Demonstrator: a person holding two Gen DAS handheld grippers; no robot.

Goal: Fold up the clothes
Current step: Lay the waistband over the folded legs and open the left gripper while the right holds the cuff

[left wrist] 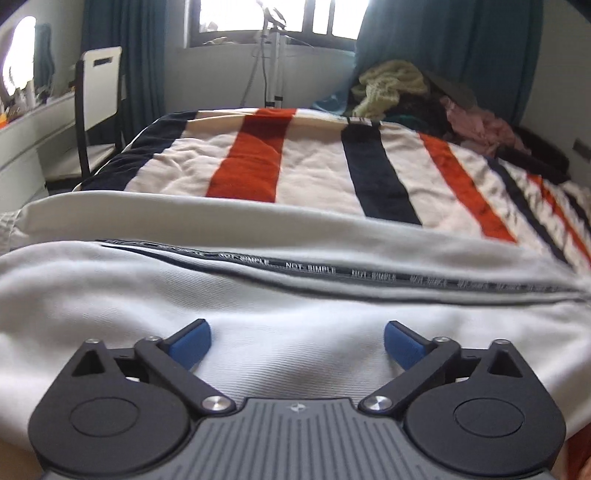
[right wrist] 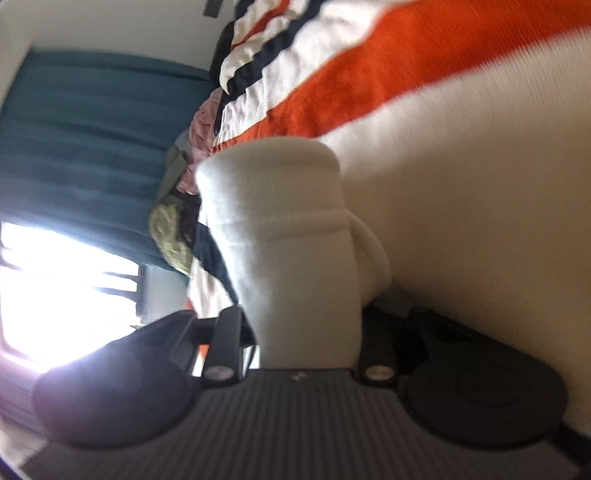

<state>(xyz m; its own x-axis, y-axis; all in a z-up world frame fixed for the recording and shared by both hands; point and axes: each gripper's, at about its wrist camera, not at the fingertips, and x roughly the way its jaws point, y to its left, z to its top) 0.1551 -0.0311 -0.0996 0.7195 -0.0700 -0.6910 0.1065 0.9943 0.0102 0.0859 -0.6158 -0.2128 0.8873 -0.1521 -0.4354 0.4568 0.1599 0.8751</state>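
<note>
Over the white garment (left wrist: 258, 325), left hand-held gripper (left wrist: 297, 341) gapes.

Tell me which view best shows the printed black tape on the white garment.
Left wrist: the black tape runs sharp across the white garment, reading NOT SIMPLE. Right wrist shows only plain white fabric clamped in the right gripper; no tape visible.

Bright window (left wrist: 273, 18), teal curtains (left wrist: 443, 55)
</note>
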